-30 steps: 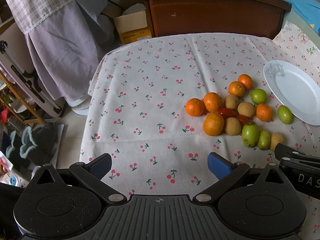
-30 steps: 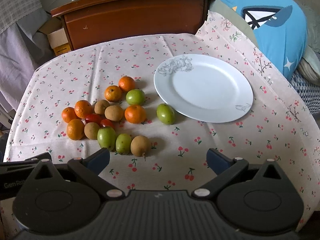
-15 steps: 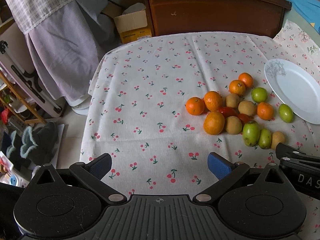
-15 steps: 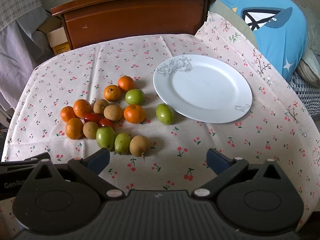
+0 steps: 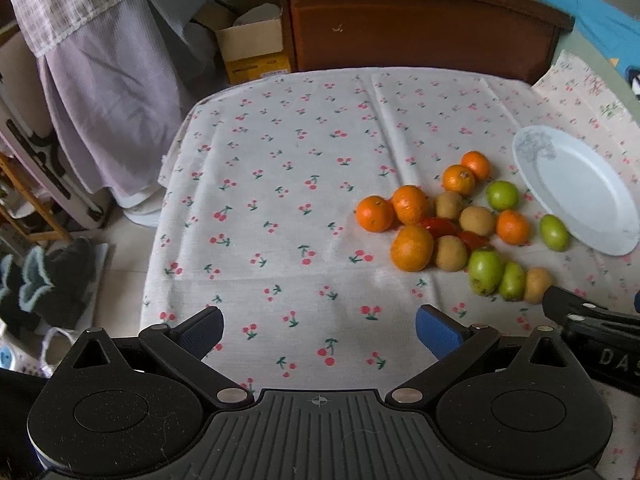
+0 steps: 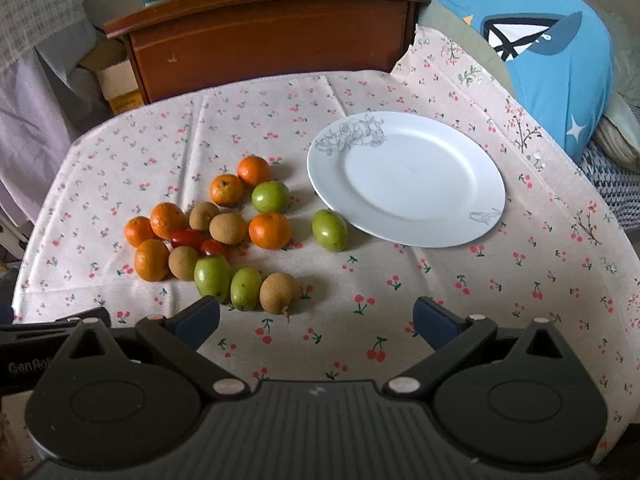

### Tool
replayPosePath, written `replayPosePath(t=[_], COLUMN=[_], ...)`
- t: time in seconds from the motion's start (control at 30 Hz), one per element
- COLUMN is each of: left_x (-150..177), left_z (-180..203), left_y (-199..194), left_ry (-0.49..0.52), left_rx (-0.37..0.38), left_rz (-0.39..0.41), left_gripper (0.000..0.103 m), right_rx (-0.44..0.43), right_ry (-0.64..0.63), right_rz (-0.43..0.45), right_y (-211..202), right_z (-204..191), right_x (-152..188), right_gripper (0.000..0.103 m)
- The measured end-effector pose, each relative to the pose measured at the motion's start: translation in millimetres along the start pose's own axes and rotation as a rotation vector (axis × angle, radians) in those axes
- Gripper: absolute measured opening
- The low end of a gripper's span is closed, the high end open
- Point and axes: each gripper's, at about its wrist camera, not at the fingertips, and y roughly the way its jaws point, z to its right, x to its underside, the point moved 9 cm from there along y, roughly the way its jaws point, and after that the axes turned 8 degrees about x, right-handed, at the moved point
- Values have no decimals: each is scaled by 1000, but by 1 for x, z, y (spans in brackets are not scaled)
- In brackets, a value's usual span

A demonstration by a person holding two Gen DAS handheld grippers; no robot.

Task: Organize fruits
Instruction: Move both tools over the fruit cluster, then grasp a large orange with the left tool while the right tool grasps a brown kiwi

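A cluster of fruit lies on the cherry-print tablecloth [image 6: 440,288]: several oranges [image 6: 269,230], several green fruits [image 6: 329,229], several brown fruits [image 6: 279,293] and two red tomatoes [image 6: 187,237]. An empty white plate [image 6: 406,178] sits just right of them. My right gripper [image 6: 316,316] is open and empty, hovering near the table's front edge, its left finger close to the nearest green fruit [image 6: 212,275]. My left gripper [image 5: 319,329] is open and empty too, over bare cloth left of the fruit pile [image 5: 412,248]. The plate [image 5: 576,188] shows at the right of the left wrist view.
A brown wooden cabinet [image 6: 272,40] stands behind the table. A cardboard box [image 5: 252,48] and hanging lilac cloth [image 5: 104,92] lie beyond the left edge, with slippers [image 5: 44,280] on the floor. A blue cushion [image 6: 548,48] is at the right.
Both grippers have drifted slightly; the fruit and plate appear a little lower and closer in the right wrist view. Nothing was grasped or moved.
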Motion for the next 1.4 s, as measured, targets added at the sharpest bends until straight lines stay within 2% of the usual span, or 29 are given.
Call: replayPosePath(t=[0.23, 0.37, 0.47, 0.6, 0.73, 0.9, 0.97, 1.07, 1.13, 1.23, 1.4], left_x=[-9, -18, -19, -17, -18, -21, -22, -22, -22, -23, -25], left_z=[-4, -4, -7, -8, -4, 1, 2, 4, 7, 10, 16], left_y=[-8, -11, -8, 1, 5, 13, 18, 24, 28, 32, 41], left_ry=[18, 67, 31, -2, 9, -1, -10, -15, -23, -29, -36], left_rx=[46, 37, 65, 86, 106, 135, 148, 159, 180, 200, 240], left_rz=[26, 63, 82, 98, 116, 138, 137, 136, 133, 133, 127], left_gripper=[102, 102, 102, 101, 101, 96, 94, 89, 86, 84, 72], right_rx=[-78, -83, -82, -135, -183, -205, -208, -218, -222, -226, -227], right_ry=[42, 70, 95, 109, 53, 7, 1, 0, -5, -10, -2], right_rz=[69, 68, 60, 41, 63, 65, 68, 81, 89, 86, 84], right_y=[-15, -17, -10, -4, -1, 10, 13, 16, 18, 22, 28], right_z=[21, 34, 39, 33, 15, 0, -2, -5, -7, -10, -11], right_x=[-7, -5, 0, 6, 9, 14, 15, 13, 12, 12, 13], right_gripper=[102, 102, 100, 85, 77, 55, 52, 42, 42, 35, 24])
